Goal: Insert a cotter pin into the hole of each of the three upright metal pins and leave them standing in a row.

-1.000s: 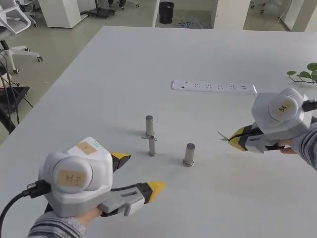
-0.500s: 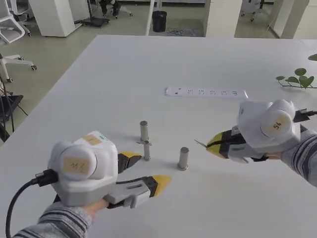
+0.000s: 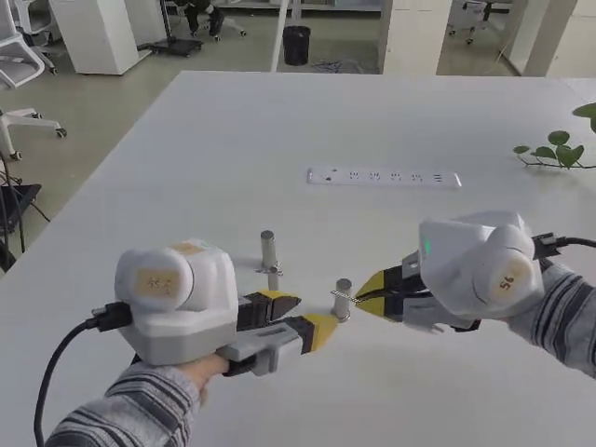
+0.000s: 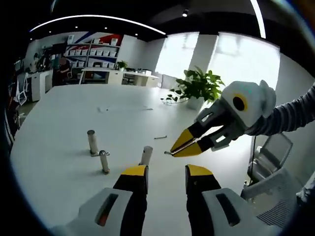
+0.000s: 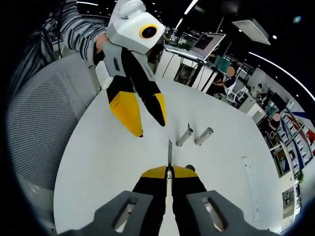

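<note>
Three upright metal pins stand on the white table: the far pin [image 3: 268, 247], the middle pin [image 3: 273, 277] with a cotter pin through its top, and the near pin [image 3: 343, 301]. My right gripper [image 3: 370, 294] is shut on a thin cotter pin [image 5: 170, 150], whose tip [image 3: 341, 297] sits at the top of the near pin [image 4: 146, 155]. My left gripper [image 3: 300, 318] stands open just left of the near pin, with nothing between its fingers. In the left gripper view its tips [image 4: 166, 172] lie below the near pin, with the right gripper [image 4: 188, 146] coming in from the right.
A white power strip [image 3: 384, 176] lies further back on the table. A small loose cotter pin [image 4: 160, 137] rests on the table beyond the pins. A plant [image 3: 554, 149] stands at the right edge. Office chairs and shelves lie beyond the table.
My right gripper has carried the cotter pin left until its tip reached the top of the near pin. My left gripper has moved up and right, close to that pin.
</note>
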